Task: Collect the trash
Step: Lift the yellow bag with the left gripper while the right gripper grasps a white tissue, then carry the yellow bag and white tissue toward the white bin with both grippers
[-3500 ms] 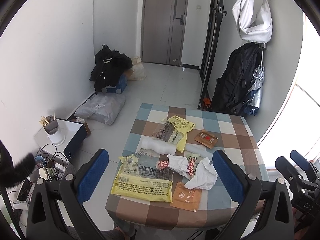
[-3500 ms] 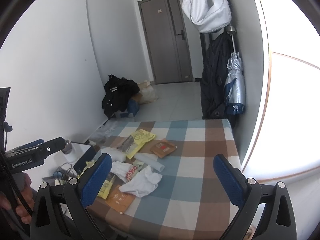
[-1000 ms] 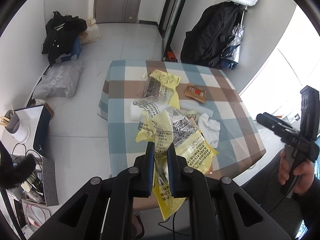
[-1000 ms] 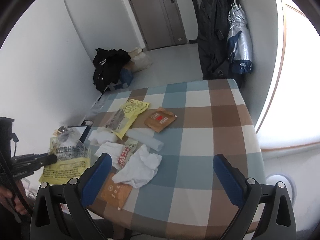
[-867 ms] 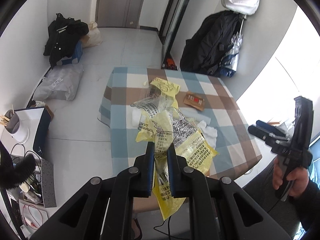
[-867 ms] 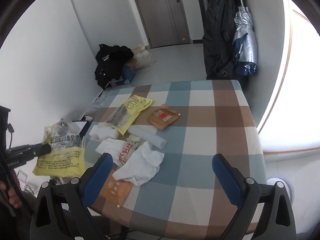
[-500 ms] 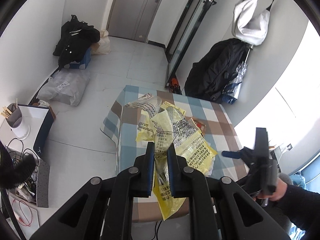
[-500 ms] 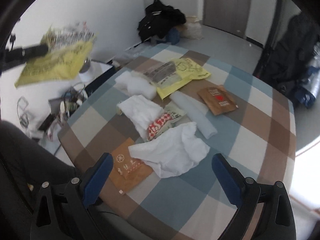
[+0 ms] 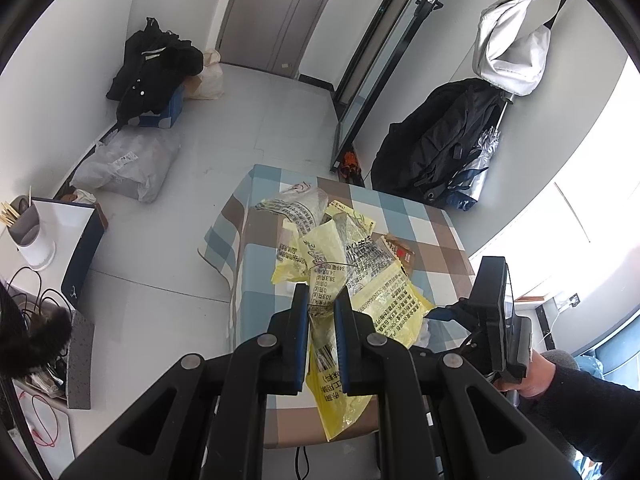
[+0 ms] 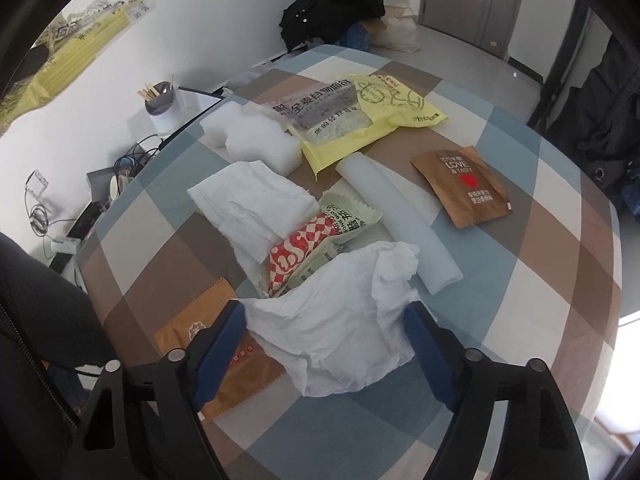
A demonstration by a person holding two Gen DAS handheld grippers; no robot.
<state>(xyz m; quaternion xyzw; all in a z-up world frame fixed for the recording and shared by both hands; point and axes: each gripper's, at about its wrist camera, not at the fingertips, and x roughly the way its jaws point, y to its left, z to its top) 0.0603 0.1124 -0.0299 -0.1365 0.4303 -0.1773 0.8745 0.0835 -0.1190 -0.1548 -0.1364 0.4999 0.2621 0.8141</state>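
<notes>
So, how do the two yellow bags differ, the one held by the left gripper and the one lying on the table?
The held yellow bag hangs crumpled, pinched in the shut left gripper, above the table edge; the table yellow bag lies nearly flat on the checked tablecloth, touched by no gripper. The table bag rests partly against white foam; the held one touches only the gripper. Both are yellow with printed clear panels.

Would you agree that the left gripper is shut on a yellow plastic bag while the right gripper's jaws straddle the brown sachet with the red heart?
Not quite: the right wrist view shows the right gripper straddling the crumpled white tissue, its jaws just closing; the brown sachet lies farther off. The left gripper is indeed shut on the yellow plastic bag.
</notes>
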